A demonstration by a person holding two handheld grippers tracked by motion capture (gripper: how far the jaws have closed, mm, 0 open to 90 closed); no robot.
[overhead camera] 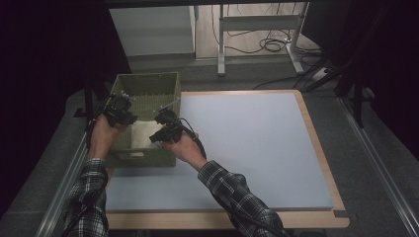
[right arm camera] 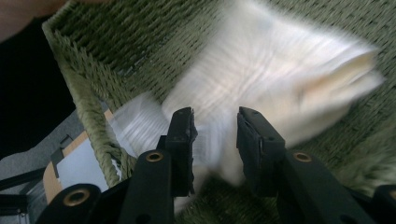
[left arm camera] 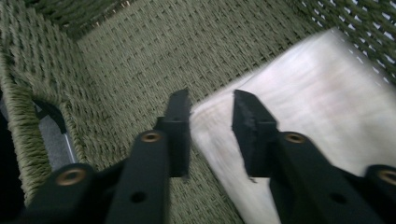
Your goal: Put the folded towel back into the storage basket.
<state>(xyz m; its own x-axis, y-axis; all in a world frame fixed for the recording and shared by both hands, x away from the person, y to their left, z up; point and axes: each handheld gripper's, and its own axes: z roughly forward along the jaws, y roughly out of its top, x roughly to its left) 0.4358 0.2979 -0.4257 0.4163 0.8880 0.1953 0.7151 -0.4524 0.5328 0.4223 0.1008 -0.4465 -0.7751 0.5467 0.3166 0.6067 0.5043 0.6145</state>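
A green woven basket (overhead camera: 148, 81) stands at the table's left rear corner. A white folded cloth (overhead camera: 142, 133) lies inside it, blurred in both gripper views. My left gripper (overhead camera: 126, 118) reaches into the basket from its left side; in the left gripper view its jaws (left arm camera: 211, 105) stand apart over one corner of the cloth (left arm camera: 317, 93), above the basket floor (left arm camera: 140, 56). My right gripper (overhead camera: 157, 134) reaches in from the right side. Its jaws (right arm camera: 215, 122) stand apart above the cloth (right arm camera: 261, 70) and do not press on it.
The pale blue tabletop (overhead camera: 247, 148) with a wooden edge spreads to the right of the basket. Plaid sleeves come in from the bottom. Beyond the table stand a desk frame (overhead camera: 257, 24) and floor cables (overhead camera: 276, 44). A basket wall (right arm camera: 88, 112) rises close to the right gripper.
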